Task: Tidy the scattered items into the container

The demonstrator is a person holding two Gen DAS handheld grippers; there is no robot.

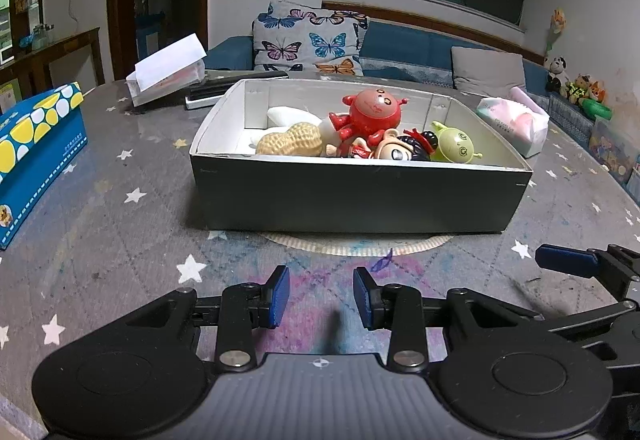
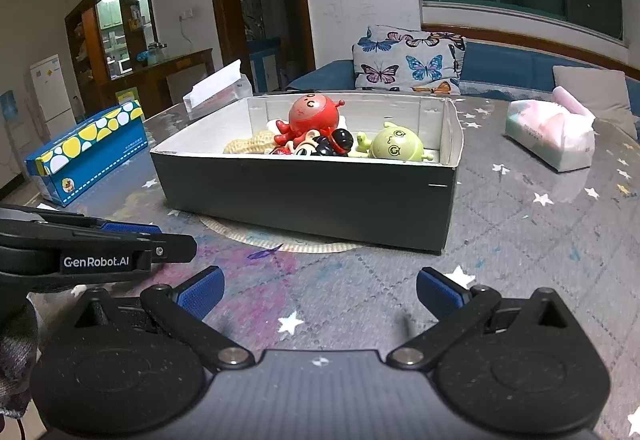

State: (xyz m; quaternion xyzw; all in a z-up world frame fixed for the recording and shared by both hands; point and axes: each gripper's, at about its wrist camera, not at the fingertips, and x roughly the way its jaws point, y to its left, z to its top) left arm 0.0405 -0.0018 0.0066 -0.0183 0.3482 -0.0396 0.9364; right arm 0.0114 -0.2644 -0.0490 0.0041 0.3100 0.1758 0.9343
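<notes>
Toys, a red figure (image 1: 370,112), a peanut (image 1: 290,139) and a green figure (image 1: 456,142), sit inside the cardboard box (image 1: 352,192) at twelve o'clock from both grippers. Left gripper (image 1: 321,296) and right gripper (image 2: 320,290) hover released and empty; checking the starry tablecloth (image 1: 120,224) for strays seems the sensible move.
</notes>
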